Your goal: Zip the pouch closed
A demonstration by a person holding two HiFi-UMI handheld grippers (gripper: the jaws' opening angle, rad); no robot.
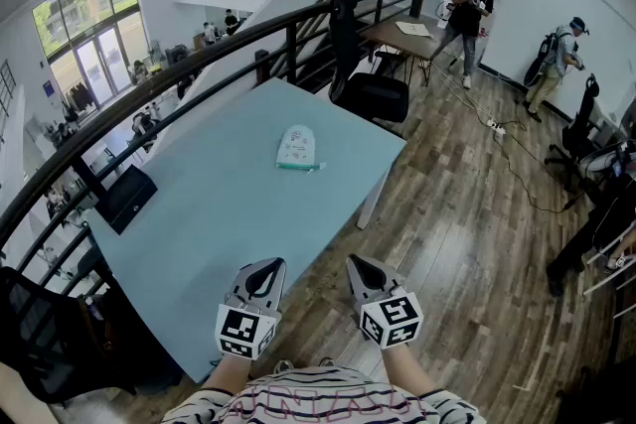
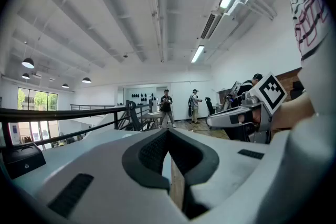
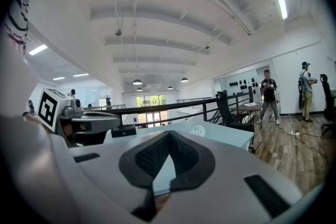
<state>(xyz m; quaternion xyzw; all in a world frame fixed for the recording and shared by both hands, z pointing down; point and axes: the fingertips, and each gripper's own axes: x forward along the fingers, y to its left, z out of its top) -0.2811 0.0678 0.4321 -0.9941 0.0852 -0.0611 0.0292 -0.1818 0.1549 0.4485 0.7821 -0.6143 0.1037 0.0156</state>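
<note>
While pouch lies maybe unzipped — L hand-held gripper, R hand-held gripper sit clenched.

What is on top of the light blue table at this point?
On the table lie a white pouch with a green lower edge, towards the far side, and a black box at the table's left edge. The pouch's contents and the tabletop beneath it are covered.

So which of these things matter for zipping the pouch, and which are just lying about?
For the job: pouch; left gripper and right gripper, both shut and empty; blue table.
Lying about: black box, black chair, wooden desk.
</note>
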